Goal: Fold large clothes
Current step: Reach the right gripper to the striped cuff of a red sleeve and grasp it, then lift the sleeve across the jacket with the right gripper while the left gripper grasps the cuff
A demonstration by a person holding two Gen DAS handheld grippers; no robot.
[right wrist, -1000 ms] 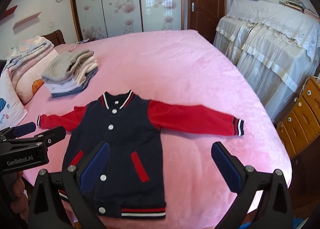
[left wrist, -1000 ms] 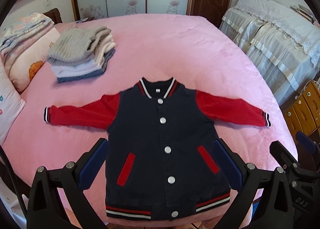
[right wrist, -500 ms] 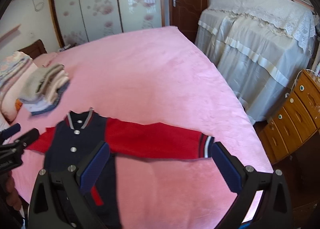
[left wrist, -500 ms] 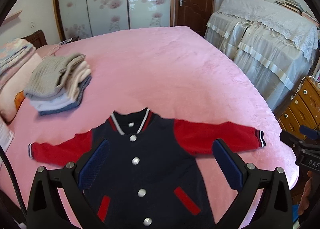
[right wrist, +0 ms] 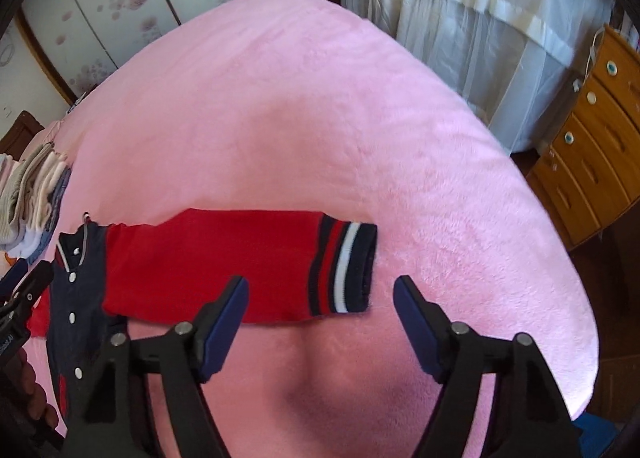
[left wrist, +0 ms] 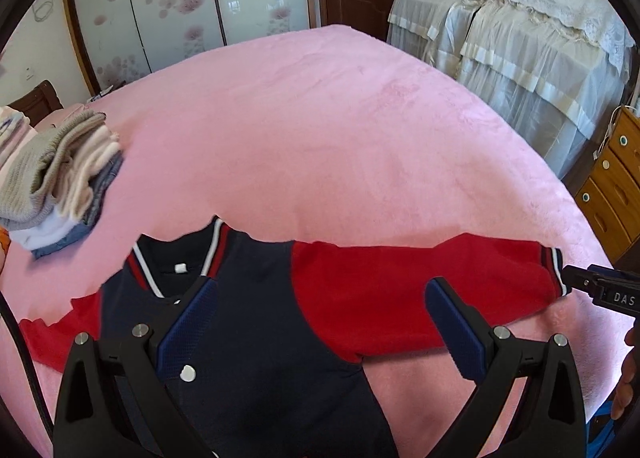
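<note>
Jacket (left wrist: 260, 338), navy body with red sleeves, spread face up and buttoned on the pink bed (left wrist: 320, 130), filling the lower half of the left wrist view, collar at lower left. Right sleeve (right wrist: 224, 262) stretched flat across the middle of the right wrist view, its striped cuff (right wrist: 344, 266) just above and between the blue pads. Right tool (right wrist: 320, 322) spread wide, empty, hovering low by the cuff without touching it. Left tool (left wrist: 316, 330) likewise apart and empty, low over the chest and shoulder. Stack of folded clothes (left wrist: 52, 186) at mid left, well apart from the jacket. Probably the first fold, at its approach: sleeve not yet gripped. Next move likely calls for dropping onto the cuff, pinching both layers, then carrying it across the chest, perhaps with the body pinned near the shoulder.
</note>
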